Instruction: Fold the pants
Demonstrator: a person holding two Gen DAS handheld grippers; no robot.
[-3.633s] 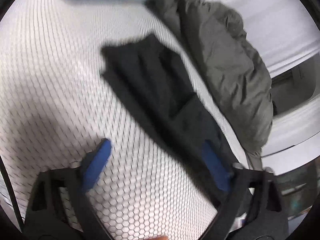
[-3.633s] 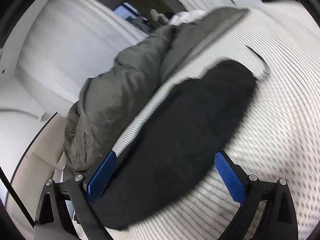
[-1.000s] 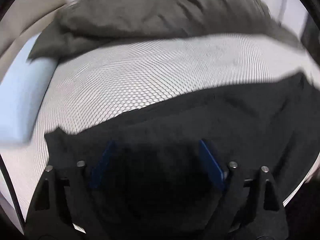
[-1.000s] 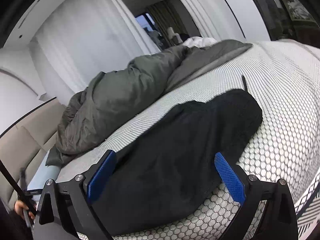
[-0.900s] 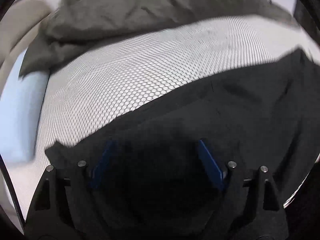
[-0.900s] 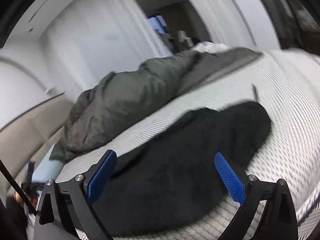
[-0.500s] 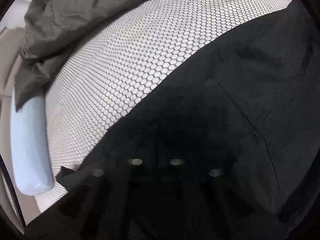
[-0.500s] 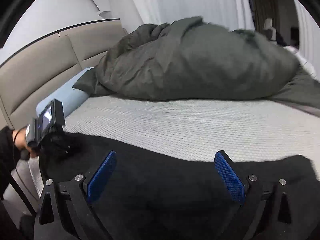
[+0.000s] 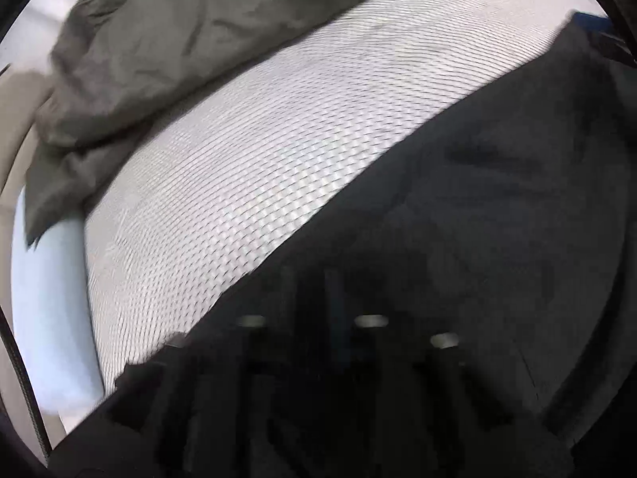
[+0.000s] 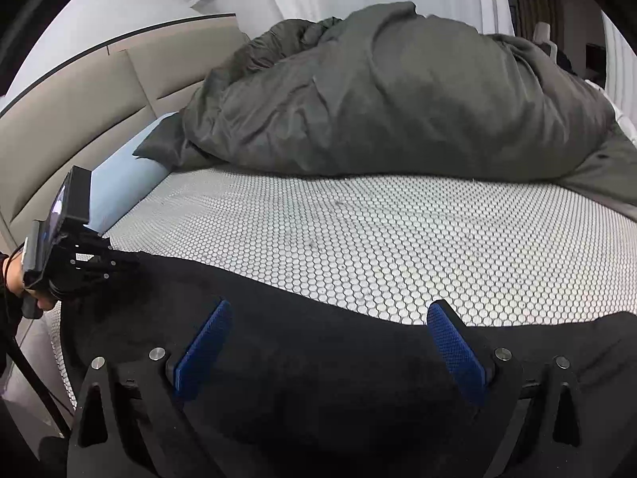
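Note:
The black pants (image 10: pixel 302 342) lie spread along the near edge of a white honeycomb-patterned bed (image 10: pixel 378 231). My right gripper (image 10: pixel 330 342) is open just above the pants, blue pads (image 10: pixel 203 342) wide apart, holding nothing. My left gripper (image 10: pixel 119 265) shows in the right wrist view at the pants' left end, fingers drawn together on the black cloth. In the left wrist view the pants (image 9: pixel 477 239) fill the lower right; the gripper (image 9: pixel 314 306) is dark and blurred against them, its fingers close together.
A bulky grey duvet (image 10: pixel 382 107) is heaped across the far side of the bed, also in the left wrist view (image 9: pixel 159 40). A pale blue pillow (image 10: pixel 127 175) lies at the left by the beige headboard (image 10: pixel 79 111).
My left gripper has gone from open over the pants to closed on their left end. My right gripper has swung round to face across the bed, still open.

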